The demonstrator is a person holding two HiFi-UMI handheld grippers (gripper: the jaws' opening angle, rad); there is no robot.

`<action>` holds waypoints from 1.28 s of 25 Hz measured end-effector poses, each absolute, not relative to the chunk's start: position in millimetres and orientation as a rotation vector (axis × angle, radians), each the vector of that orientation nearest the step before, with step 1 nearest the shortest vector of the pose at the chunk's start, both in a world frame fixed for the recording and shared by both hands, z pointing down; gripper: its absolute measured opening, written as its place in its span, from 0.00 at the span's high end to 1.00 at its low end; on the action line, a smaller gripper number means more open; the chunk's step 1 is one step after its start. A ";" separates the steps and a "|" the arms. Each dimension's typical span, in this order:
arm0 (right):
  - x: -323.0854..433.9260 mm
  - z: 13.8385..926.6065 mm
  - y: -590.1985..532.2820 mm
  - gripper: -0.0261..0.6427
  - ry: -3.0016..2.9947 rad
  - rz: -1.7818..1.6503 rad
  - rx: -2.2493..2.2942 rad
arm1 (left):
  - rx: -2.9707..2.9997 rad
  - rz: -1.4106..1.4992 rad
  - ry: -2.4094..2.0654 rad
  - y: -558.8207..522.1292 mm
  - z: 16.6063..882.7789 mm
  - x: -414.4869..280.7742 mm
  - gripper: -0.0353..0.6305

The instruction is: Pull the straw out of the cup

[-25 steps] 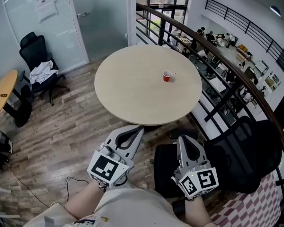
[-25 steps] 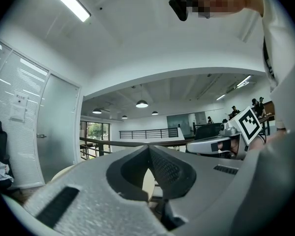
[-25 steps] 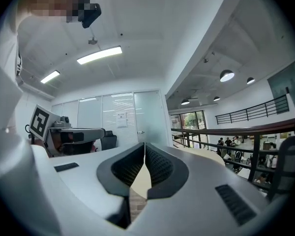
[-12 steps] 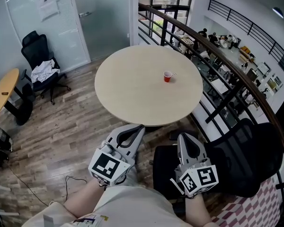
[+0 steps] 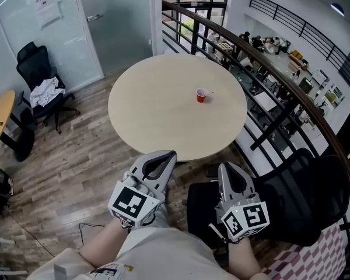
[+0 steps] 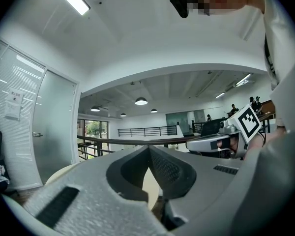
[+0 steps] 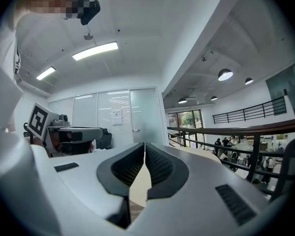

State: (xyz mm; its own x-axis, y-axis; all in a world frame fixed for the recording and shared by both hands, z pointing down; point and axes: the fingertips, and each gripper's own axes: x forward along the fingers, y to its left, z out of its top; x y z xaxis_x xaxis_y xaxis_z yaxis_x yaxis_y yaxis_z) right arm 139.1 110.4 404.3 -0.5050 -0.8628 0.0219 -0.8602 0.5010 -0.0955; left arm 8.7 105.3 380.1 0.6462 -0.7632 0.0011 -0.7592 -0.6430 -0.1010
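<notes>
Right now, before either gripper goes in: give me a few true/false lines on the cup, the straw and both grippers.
1. The red cup stands upright on the round table with the straw in it. True.
2. The right gripper is shut on the straw. False: its jaws are together on nothing, short of the table's near edge.
3. The left gripper has its jaws together and holds nothing. True.
4. The cup sits at the table's near edge, beside the grippers. False: it stands near the middle, right of centre, well apart from both.
</notes>
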 end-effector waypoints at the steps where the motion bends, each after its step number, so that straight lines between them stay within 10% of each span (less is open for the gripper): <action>1: 136.8 404.9 103.6 0.92 2.691 -0.157 -1.557 | -2.774 -0.071 1.281 98.5 381.3 5.5 0.93; 32: 99.0 354.3 -150.2 0.92 2.583 -0.170 -1.801 | -2.888 -0.049 1.096 -170.6 343.0 -32.1 0.93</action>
